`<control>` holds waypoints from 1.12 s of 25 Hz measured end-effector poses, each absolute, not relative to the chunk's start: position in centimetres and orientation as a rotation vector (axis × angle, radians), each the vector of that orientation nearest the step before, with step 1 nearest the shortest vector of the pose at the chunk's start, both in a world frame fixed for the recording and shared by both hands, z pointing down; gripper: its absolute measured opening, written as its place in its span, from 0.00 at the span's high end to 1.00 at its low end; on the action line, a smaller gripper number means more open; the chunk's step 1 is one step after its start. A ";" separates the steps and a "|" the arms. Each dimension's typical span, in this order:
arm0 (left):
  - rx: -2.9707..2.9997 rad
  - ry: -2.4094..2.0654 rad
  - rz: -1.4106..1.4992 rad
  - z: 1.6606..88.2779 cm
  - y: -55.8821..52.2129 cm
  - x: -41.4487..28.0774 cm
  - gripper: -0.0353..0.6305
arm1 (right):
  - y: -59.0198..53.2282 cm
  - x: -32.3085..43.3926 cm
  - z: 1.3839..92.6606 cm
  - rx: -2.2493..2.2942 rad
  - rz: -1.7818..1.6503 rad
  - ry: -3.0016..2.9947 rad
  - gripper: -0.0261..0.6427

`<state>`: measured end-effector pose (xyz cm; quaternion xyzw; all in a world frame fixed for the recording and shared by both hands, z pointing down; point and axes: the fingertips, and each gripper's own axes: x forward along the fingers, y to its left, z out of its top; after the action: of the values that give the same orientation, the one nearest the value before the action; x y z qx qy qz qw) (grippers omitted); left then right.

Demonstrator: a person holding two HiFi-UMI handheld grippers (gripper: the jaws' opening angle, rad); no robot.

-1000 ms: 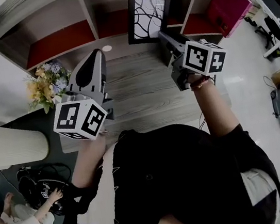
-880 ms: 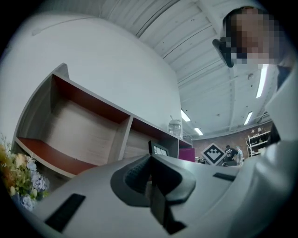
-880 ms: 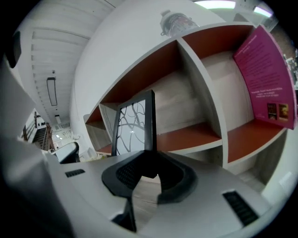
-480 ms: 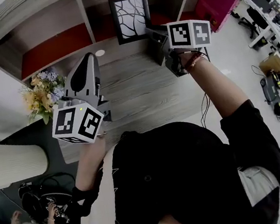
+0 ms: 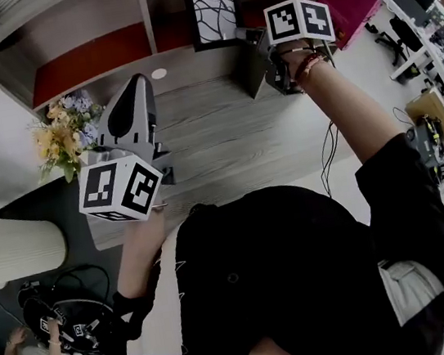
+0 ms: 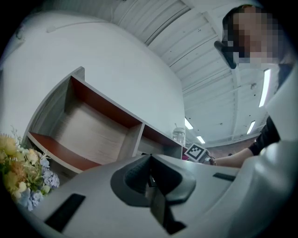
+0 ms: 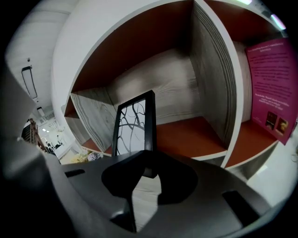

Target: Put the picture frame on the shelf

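- The right gripper (image 5: 246, 37) holds a black picture frame (image 5: 214, 13) with a white branch print upright at the mouth of the middle compartment of the grey wood-grain shelf unit (image 5: 145, 19).
- In the right gripper view, the fingers of that gripper (image 7: 148, 174) are clamped on the narrow side edge of the frame (image 7: 135, 123), low down. The gripper's body hides whether the frame's foot touches the compartment's red-brown floor (image 7: 186, 135).
- The frame looks light, thin and stiff. Its face is probably glazed, so it likely needs a gentle set-down.
- Pinched at one edge, the smooth moulding could pivot or slip. The surest hold seems to be on the moulding itself, never on the printed face.
- A magenta printed board (image 7: 272, 83) stands in the next compartment, behind the divider.
- The left gripper (image 5: 139, 81) hangs over the grey wood-grain tabletop (image 5: 216, 140) beside a yellow-and-blue flower bouquet (image 5: 67, 134). Its fingers are pressed together on nothing.
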<state>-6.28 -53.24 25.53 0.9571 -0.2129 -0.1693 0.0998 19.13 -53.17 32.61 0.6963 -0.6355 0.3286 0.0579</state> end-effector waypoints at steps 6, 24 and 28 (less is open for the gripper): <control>2.825 -0.660 -0.505 25.9 -53.4 -7.5 0.93 | -53.8 20.1 32.8 2.142 1.008 -1.879 0.83; 2.829 -0.713 -0.516 25.5 -52.9 -8.0 0.93 | -54.4 21.2 33.4 2.148 1.078 -1.795 0.84; 2.825 -0.724 -0.532 25.4 -53.0 -8.4 0.93 | -54.8 21.2 33.3 2.163 1.077 -1.776 0.84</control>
<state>-8.36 -53.02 25.39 0.9493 -0.2433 -0.1786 0.0883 21.22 -54.76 33.30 0.7195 -0.5907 0.3581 0.0714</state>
